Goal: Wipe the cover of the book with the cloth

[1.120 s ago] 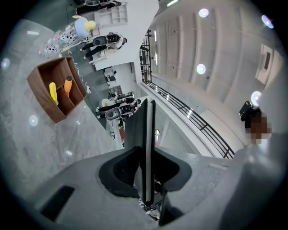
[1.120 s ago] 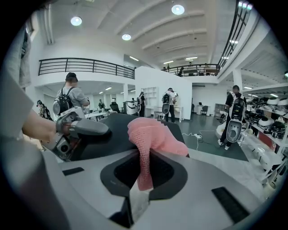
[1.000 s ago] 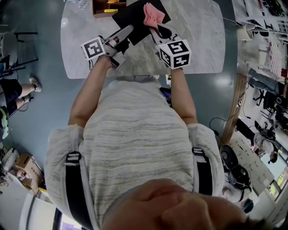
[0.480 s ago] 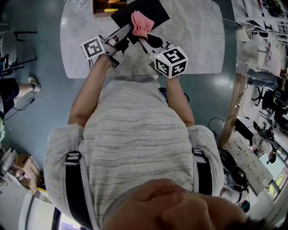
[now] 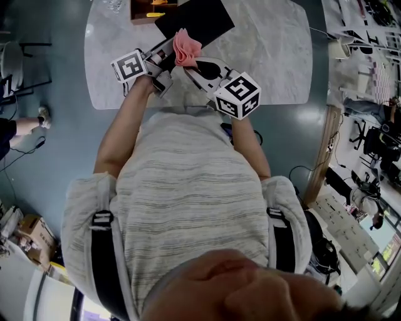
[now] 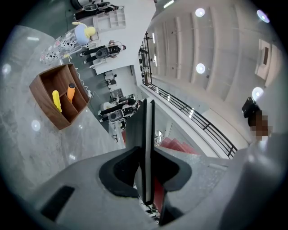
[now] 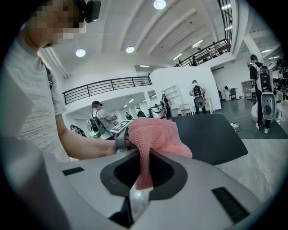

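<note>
A black book lies tilted on the grey marbled table, with its near corner raised. My left gripper is shut on that corner. The book's thin edge stands upright between the jaws of my left gripper. My right gripper is shut on a pink cloth, which rests at the book's near left edge, right beside the left gripper. In the right gripper view the cloth bunches over the right gripper, and the book's dark cover spreads behind it.
A wooden box with yellow and orange items stands on the table just left of the book. The table's near edge runs close to the person's body. Several people with backpacks stand far off in the hall.
My right gripper has carried the pink cloth left and nearer across the book, from its middle to the corner by the left gripper. The left gripper has stayed put.
</note>
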Motion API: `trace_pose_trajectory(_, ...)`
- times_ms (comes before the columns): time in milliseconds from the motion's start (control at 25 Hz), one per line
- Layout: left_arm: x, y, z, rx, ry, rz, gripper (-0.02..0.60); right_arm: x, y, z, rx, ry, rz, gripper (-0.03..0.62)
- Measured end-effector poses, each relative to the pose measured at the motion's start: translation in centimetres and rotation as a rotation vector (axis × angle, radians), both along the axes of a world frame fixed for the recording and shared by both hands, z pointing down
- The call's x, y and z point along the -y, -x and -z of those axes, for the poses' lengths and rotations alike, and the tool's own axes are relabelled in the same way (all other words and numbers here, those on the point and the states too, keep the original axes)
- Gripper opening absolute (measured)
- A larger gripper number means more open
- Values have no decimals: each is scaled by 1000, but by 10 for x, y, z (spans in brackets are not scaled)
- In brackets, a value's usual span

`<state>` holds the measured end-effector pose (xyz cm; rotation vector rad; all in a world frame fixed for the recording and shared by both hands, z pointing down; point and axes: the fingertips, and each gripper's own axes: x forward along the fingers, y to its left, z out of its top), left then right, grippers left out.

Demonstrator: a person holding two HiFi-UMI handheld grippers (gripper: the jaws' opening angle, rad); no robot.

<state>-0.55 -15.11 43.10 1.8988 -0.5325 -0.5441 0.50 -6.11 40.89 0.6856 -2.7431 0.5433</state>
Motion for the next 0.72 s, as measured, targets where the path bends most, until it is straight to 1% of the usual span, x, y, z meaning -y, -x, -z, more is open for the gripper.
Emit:
trace_pose_trajectory(80,0,1,-3,43,-16,-5,83,-2,-5,8,8,-14,-2,35)
trace_pose_trajectory(160,0,1,-5,87,-29,-20,83,3,-14,20,14,-39,-27,35)
trace_pose_trajectory(320,1,1,-15,252,-74,-90,80,27,-34,40,7,-102,-102,35)
trace_pose_trajectory(480,0,2,-28,367,-94,-140,78,55,-56,41,-25,-136,-170,35)
trace_pose_trajectory(520,0,4,-32,417,-109,-150,78,60,-61,40,-37,-140,-182,35)
trace_pose_trajectory(600,-1,5,-40,542,-150,-174,77,69,-68,38,-59,-146,-198,35)
trace_pose_trajectory(720,-7,3,-51,731,-231,-241,77,76,-74,36,-79,-151,-209,35)
